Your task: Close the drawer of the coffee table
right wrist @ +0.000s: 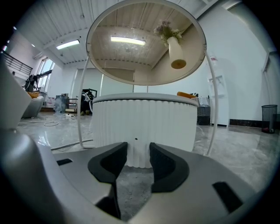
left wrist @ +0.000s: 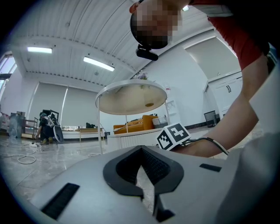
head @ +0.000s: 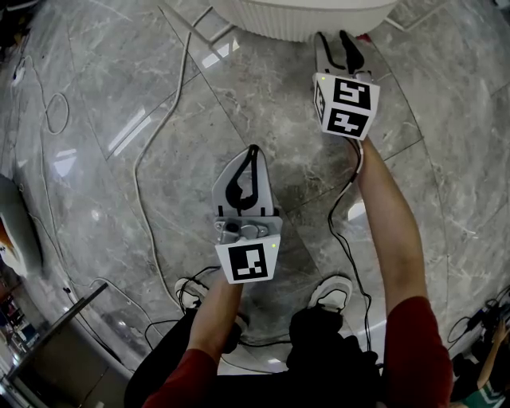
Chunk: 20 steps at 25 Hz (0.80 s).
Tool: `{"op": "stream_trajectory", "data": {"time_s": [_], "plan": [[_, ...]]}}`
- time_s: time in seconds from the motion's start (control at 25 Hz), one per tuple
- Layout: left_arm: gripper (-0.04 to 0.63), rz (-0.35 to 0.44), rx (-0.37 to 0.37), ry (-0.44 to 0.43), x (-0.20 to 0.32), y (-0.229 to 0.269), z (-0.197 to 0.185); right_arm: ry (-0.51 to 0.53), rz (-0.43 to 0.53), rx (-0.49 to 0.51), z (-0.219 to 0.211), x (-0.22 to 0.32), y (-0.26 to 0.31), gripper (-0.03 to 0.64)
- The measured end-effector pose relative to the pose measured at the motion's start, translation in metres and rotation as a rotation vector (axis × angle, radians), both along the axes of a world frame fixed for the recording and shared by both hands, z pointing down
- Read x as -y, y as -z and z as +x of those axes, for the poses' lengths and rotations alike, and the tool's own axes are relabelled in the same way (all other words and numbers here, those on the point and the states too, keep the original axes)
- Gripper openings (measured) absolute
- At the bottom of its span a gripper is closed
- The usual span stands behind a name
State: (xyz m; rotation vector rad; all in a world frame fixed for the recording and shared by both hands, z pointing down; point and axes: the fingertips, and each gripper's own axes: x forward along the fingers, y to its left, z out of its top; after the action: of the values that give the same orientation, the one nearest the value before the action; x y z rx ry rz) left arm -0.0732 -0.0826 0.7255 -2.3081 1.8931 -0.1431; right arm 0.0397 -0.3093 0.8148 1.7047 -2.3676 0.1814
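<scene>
Head view: the table (head: 296,22) lies dead ahead of both tongs. The right tongs (head: 333,38) are close up to its ribbed wall. The left tongs (head: 253,155) are well back, tips pinched together on nothing. The right hand is nearer, so the push looks like its job.

Left gripper view: pads meet at the tip, empty, with the table straight ahead.

Right gripper view: jaws a narrow gap apart, nothing in it. The white drum (right wrist: 144,120) stands upright straight beyond the gap, near but apart, with a small dark dot (right wrist: 135,139) just above it. The drawer shows no seam, so I can't tell which way it slides.
</scene>
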Motion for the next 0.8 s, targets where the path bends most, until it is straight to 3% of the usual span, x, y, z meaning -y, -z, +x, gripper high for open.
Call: {"op": "stream_trajectory", "data": {"time_s": [0.2,0.52,0.8], "plan": [[0.008,-0.003,0.003,0.005,0.000,-0.003,-0.005,-0.035,0.006,0.008,-0.003,0.001,-0.001,0.172],[0.009,0.007,-0.013,0.010,0.001,0.003,-0.006,0.006,-0.015,0.009,-0.001,-0.005,-0.002,0.184],[0.009,0.017,-0.017,0.002,-0.002,0.007,-0.008,0.004,-0.015,0.015,0.008,-0.050,-0.007,0.184]]}}
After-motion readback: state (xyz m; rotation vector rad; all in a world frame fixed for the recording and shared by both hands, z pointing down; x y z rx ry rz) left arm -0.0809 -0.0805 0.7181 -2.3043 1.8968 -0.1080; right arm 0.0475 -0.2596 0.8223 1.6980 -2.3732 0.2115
